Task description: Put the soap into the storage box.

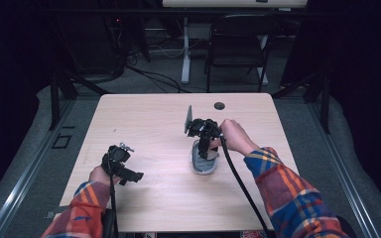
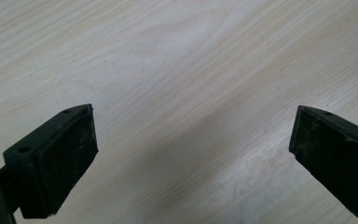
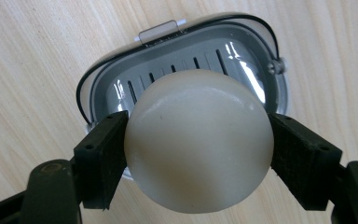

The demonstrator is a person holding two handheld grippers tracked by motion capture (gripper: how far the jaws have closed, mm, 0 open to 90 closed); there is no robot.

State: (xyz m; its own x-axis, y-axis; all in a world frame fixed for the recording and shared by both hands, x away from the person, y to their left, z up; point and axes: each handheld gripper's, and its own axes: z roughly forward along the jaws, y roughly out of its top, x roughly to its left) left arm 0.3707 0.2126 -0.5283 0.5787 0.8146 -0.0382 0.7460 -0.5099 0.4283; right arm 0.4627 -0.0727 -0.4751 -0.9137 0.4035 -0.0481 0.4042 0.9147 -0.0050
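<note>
R gripper (image 3: 198, 154) clamps a cream soap bar (image 3: 198, 140) just above the open grey soap dish (image 3: 261, 60), mid-table, right of centre. L gripper (image 2: 193, 154) near left, jaws spread wide w/ nothing between, over bare table (image 2: 177, 70).

Soap (image 3: 198, 140) between right gripper (image 3: 198, 154) jaws, above dish (image 3: 256, 51), on table (image 1: 154, 114)

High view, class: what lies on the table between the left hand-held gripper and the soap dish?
Nothing: in the high view, bare wooden table separates the left hand-held gripper from the soap dish.
</note>
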